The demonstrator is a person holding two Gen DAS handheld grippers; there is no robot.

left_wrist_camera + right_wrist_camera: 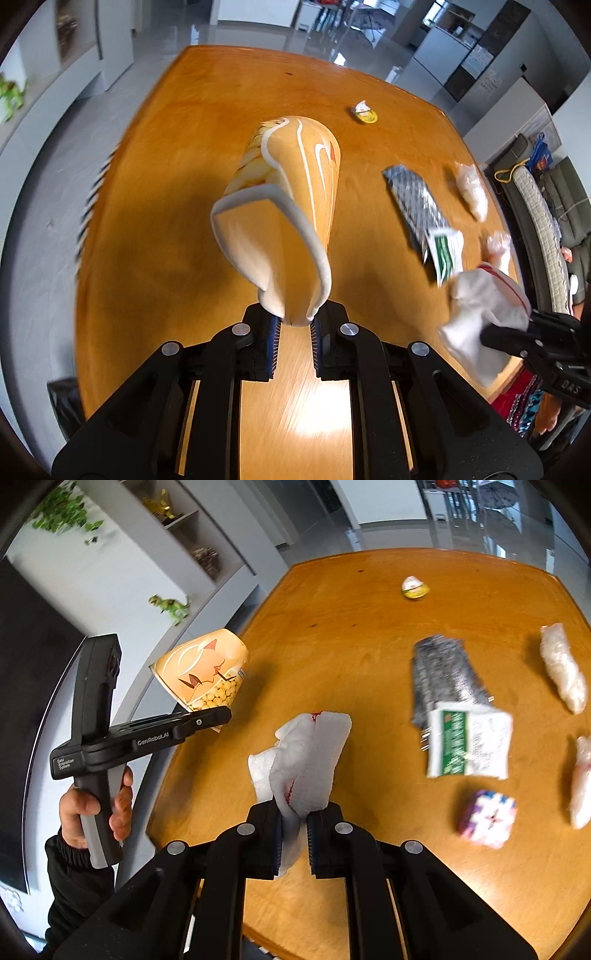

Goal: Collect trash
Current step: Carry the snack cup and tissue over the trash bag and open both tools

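**Both hand-held grippers loaded above the table**

Left hand-held gripper (294,325): fingers clamped on the crushed rim of an orange printed paper cup (284,206), held off the orange-brown wooden table (192,147) with its base pointing away from the camera. Cup mouth squashed flat; the visible inside is pale and bare, contents otherwise not discernible.

Right hand-held gripper (294,818): fingers pinched on a crumpled white paper napkin with red marks (306,760), lifted clear of the table.

On the table, left to right in the right wrist view: small round yellow-and-white lidded cup (415,587) at the far side; flattened silver-grey foil packet (445,675); white sachet with green print (467,738) overlapping the packet's near end; purple-and-white wrapped block (487,819) nearest the camera; two crumpled clear plastic wrappers, one far (563,668), one near (580,782), at the right edge.

View differences: only the right wrist view shows the purple-and-white block, the person's left hand (92,808) on the grip, and the soybean picture on the cup. Only the left wrist view shows the cup's flattened mouth and a black bag (64,402) beside the table's near left corner.

Room: grey glossy floor (258,33), white wall shelving (192,528) with a green toy dinosaur (171,607) and a trailing green plant (64,511). Both views motion-blurred.
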